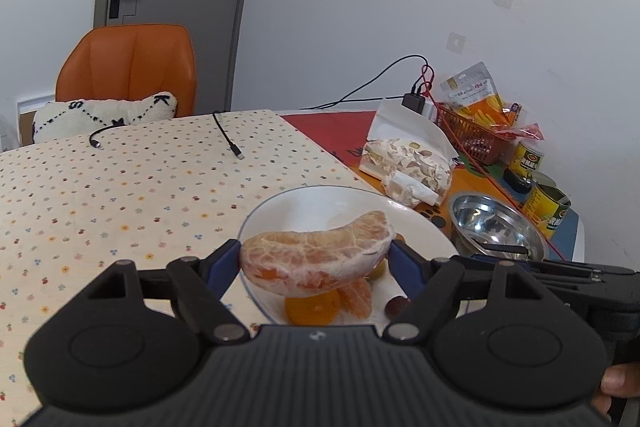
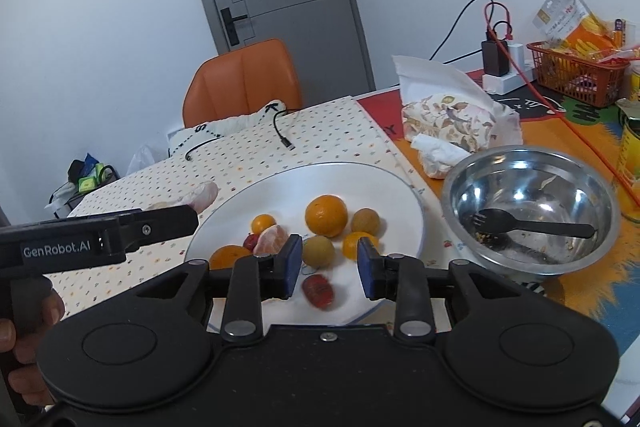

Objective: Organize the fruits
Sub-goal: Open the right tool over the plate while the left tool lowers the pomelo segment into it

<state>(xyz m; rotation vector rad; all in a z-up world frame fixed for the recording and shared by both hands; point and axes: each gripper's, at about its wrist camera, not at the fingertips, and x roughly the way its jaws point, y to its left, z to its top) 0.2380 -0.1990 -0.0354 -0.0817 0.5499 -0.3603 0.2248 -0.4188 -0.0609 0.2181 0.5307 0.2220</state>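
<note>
Pale peeled segment [image 1: 316,253] clamped endwise in left gripper [image 1: 316,259], lifted off plate [image 1: 420,227] for sorting | right gripper [image 2: 329,263] released, poised over red fruit [image 2: 317,290]

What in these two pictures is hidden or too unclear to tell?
- Left view: pomelo piece in the left gripper hides most plate fruit.
- Right view: red fruit between the right gripper fingers is blurred.
- Right view: can cut off by the edge.

Clearance around the white plate [image 2: 400,187]

Tablecloth [image 1: 120,187] on its left is open; steel bowl [image 2: 532,203] and tissue pack [image 2: 448,123] crowd its right.
</note>
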